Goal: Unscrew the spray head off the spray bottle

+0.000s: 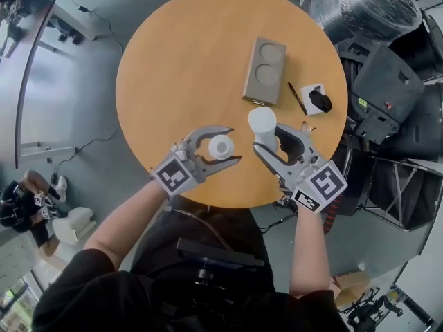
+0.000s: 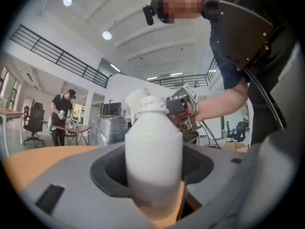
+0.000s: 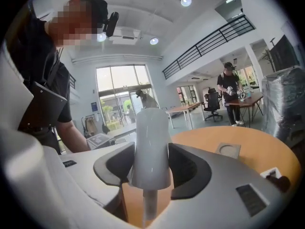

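Since the spray head point(image 1: 263, 122), pinched in the right gripper point(image 1: 279, 138), sits apart from the spray bottle point(image 1: 221, 146) clamped in the left gripper point(image 1: 234, 145) at lower centre, both probably want gentle lowering: bottle upright on the bench point(image 1: 180, 61), dip tube point(image 3: 148, 204) unbent.

Bottom of bottle point(image 2: 153, 147) blurred near lens. Tube of spray head point(image 3: 151, 147) cut off by bottom edge. Small black item point(image 1: 320, 101) on bench point(image 1: 173, 68): too small to tell. Far person point(image 2: 62, 113) holds something unreadable.
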